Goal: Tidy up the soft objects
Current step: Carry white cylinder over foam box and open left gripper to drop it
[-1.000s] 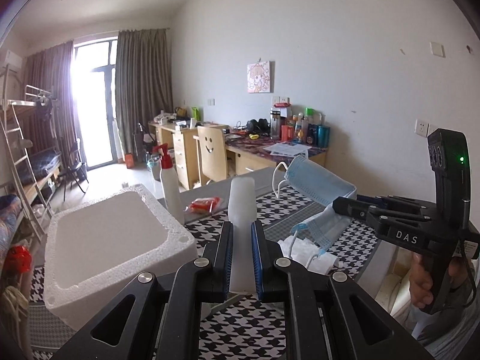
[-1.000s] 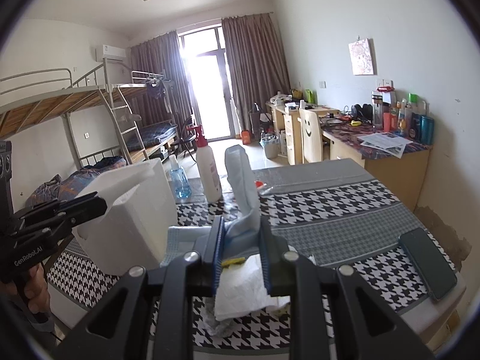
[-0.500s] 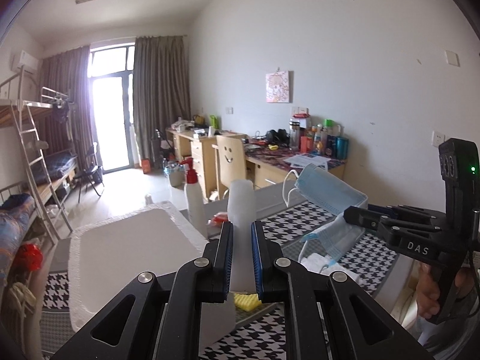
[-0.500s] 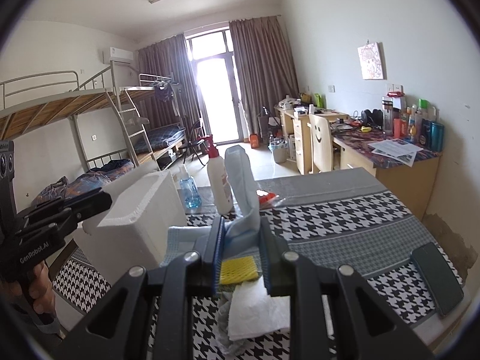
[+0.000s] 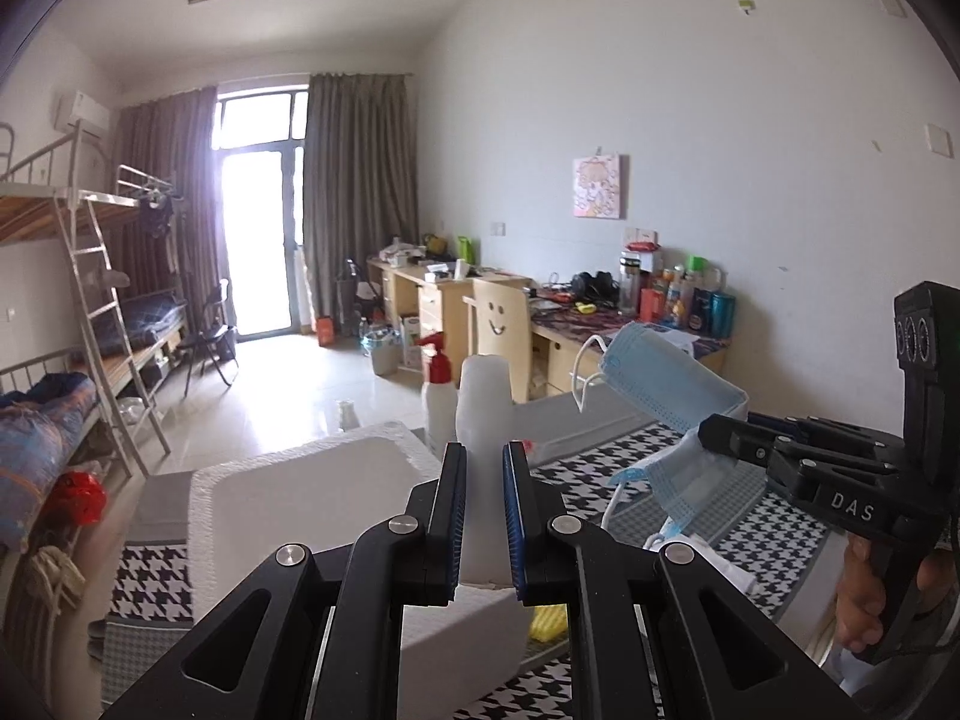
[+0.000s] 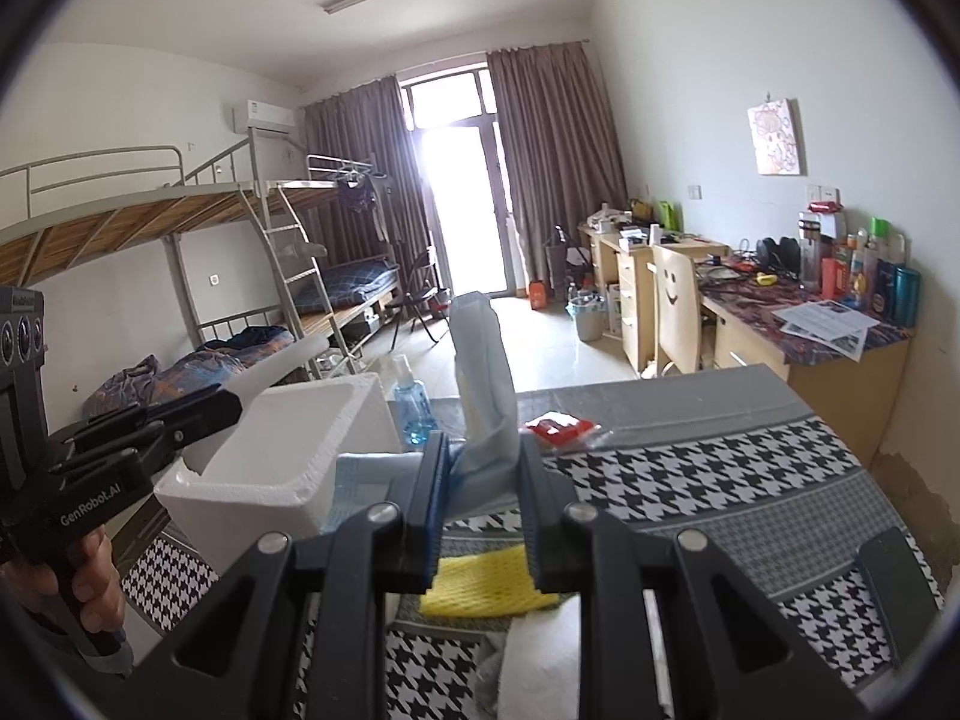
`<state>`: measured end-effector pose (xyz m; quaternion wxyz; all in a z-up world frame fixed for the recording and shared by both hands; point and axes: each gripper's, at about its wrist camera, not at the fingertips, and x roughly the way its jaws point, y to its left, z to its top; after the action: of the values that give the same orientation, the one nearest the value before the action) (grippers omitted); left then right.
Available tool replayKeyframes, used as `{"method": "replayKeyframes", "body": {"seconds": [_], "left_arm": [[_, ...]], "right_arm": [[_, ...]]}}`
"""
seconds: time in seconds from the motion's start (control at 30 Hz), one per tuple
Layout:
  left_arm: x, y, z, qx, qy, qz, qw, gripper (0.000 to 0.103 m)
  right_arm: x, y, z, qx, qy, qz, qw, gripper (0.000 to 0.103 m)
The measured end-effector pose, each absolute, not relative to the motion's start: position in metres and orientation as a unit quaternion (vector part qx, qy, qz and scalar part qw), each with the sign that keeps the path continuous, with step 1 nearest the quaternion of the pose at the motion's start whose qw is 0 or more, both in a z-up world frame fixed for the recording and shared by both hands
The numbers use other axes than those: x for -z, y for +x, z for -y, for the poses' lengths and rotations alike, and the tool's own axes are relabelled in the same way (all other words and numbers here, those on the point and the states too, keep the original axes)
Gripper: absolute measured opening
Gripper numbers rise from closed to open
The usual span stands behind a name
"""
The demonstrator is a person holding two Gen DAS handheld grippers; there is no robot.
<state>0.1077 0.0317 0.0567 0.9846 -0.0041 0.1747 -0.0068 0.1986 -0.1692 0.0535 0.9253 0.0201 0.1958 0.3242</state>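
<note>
Up above the checked counter [image 6: 750, 480], the left gripper [image 5: 484, 510] has its fingers nearly closed on a white foam strip [image 5: 483, 408] that stands upright between them, over the white foam box [image 5: 288, 498]. Beside it, the right gripper [image 6: 483, 510] pinches a blue face mask [image 6: 480, 372], fingers narrowly apart around the bunched cloth. Below lie a yellow sponge [image 6: 480, 585] and white tissue [image 6: 540, 660].

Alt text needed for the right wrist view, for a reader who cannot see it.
The right claw grips a blue face mask above a houndstooth-covered table. At left, the left claw holds a white foam box by its rim; a yellow sponge lies below.
</note>
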Motion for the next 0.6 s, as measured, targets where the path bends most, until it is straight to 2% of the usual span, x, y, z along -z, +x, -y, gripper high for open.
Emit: {"method": "replayKeyframes", "body": {"seconds": [0.6], "left_arm": [[-0.058, 0.112, -0.064, -0.065, -0.016, -0.177, 0.982, 0.013]], "right_arm": [[-0.062, 0.208, 0.133, -0.373, 0.010, -0.197, 0.907, 0.026]]}}
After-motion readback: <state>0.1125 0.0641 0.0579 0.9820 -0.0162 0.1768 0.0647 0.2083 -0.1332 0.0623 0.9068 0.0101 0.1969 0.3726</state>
